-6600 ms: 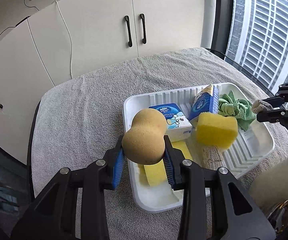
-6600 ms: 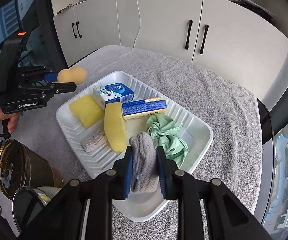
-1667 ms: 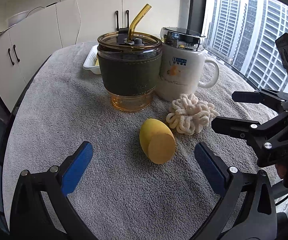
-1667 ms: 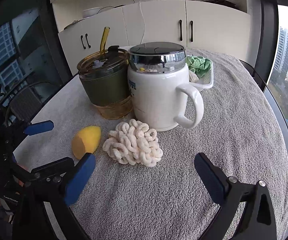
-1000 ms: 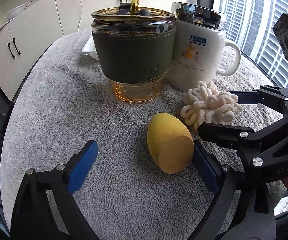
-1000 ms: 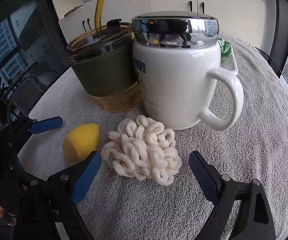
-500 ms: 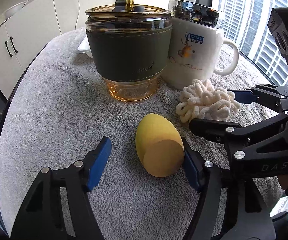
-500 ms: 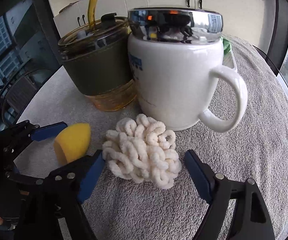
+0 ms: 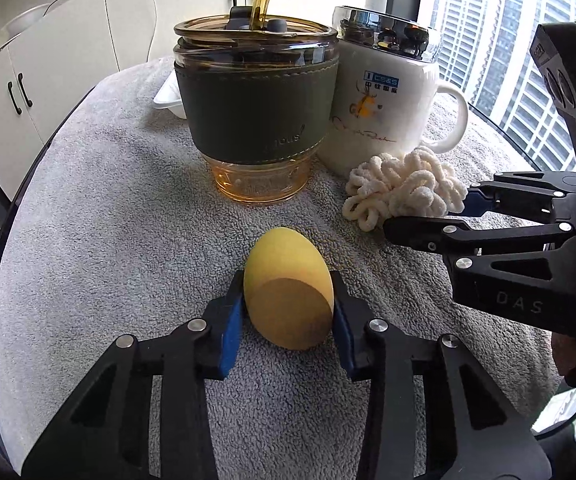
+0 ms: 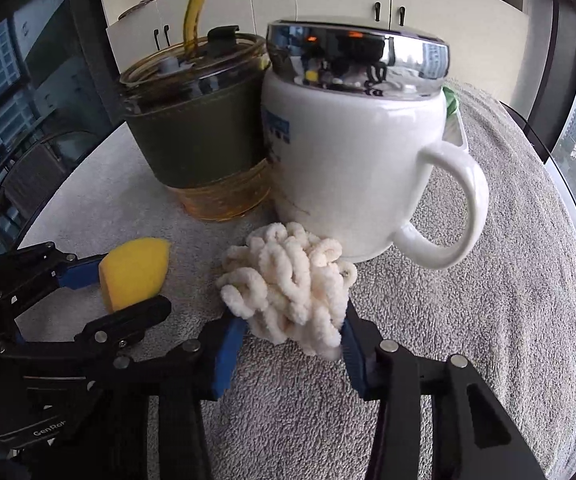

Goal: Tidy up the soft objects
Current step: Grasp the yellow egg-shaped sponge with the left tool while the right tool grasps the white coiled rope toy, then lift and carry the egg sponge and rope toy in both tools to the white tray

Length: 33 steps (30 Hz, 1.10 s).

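On the grey towel (image 9: 88, 240), the left gripper (image 9: 288, 320) is closing, its blue pads pinching the yellow egg-shaped sponge (image 9: 288, 288). Just beside it, the right gripper (image 10: 289, 340) is closing onto the cream looped scrunchie (image 10: 288, 280). Behind them are standing a green-sleeved amber tumbler (image 9: 256, 108) and a white lidded mug (image 9: 383, 108).

A moment ago my left gripper (image 9: 288, 322) stood wide around the yellow sponge (image 9: 289, 288); now its jaws are closing, blue pads against both sides. My right gripper (image 10: 289, 342) was wide too; its jaws are closing on the cream scrunchie (image 10: 288, 280), which bunches between them.
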{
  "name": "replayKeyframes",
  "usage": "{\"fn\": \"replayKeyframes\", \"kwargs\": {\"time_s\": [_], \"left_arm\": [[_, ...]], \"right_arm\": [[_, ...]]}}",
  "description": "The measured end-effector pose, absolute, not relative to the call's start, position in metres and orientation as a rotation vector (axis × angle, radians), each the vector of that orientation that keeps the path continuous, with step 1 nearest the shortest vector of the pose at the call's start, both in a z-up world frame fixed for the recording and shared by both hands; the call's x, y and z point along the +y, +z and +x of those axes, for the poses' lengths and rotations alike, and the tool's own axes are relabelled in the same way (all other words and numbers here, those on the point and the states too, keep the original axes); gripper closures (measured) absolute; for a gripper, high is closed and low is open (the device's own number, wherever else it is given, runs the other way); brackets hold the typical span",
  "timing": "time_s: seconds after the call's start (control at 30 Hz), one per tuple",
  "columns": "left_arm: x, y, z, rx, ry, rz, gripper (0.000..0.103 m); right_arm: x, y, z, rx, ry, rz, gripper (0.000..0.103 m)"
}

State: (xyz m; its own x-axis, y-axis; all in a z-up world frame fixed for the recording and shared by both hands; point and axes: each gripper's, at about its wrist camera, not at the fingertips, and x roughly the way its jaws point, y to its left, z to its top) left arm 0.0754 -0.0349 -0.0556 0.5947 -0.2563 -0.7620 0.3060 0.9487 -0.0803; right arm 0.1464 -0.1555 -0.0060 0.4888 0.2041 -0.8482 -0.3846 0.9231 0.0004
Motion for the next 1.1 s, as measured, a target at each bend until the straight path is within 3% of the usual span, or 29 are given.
{"fn": "replayKeyframes", "kwargs": {"time_s": [0.07,0.13,0.17,1.1], "left_arm": [[-0.035,-0.056,0.075,0.87,-0.33,0.057,0.067],[-0.035,-0.055,0.075,0.869,-0.333,0.052,0.067],[-0.035,-0.055,0.075,0.868,-0.335,0.049,0.067],[-0.027,-0.045,0.058,0.845,-0.381,0.03,0.07]], "right_arm": [[-0.156,-0.005,0.145,0.995,0.366,-0.194,0.074],[-0.157,-0.005,0.144,0.991,0.371,-0.184,0.09],[-0.158,-0.005,0.143,0.988,0.37,-0.18,0.094],[-0.179,0.022,0.077,0.97,0.374,-0.188,0.095]]}}
